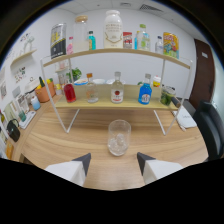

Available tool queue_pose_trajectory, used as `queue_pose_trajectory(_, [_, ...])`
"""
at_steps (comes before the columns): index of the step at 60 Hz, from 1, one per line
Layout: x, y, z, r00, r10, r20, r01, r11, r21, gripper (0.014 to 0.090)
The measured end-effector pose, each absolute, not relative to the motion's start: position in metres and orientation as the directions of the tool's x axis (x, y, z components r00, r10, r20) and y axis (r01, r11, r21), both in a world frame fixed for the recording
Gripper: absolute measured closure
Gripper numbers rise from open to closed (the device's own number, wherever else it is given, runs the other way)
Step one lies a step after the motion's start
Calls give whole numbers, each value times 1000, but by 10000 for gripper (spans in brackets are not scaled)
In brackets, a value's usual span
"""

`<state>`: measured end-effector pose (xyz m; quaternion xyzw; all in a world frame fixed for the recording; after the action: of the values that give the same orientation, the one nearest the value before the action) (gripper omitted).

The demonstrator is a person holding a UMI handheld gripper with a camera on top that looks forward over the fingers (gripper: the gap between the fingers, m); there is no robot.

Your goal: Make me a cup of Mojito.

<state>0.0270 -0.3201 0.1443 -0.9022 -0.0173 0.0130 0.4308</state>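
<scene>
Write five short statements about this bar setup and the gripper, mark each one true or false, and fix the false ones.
1. The glass stands on the wooden table just ahead of the fingers. True.
2. The gripper is shut on the glass. False: its fingers are open and apart, and the glass stands beyond them, untouched.
3. The glass holds ice cubes. True.
4. The blue bottle sits on the top shelf. False: it stands on the lower shelf, right of the clear bottle with a red label.
5. The bottle of red liquid lies on its side on the table. False: it stands upright on the lower shelf.
</scene>
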Motion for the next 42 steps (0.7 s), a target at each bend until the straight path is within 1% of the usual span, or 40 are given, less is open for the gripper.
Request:
queue_pose_trajectory(11, [42, -338, 141, 999, 42, -31, 4, -654, -757, 185])
queue_pose_trajectory(19, [75, -353, 139, 998, 46, -31, 8, -676, -737, 184])
queue_pose_trajectory(25, [109, -352, 146, 999, 38, -36, 0, -680, -733, 184])
queue_pose_trajectory(34, [157, -328, 167, 999, 24, -23, -1, -665, -747, 198])
queue_pose_trajectory(42, [186, -285, 188, 1000, 15, -22, -8, -621, -784, 194])
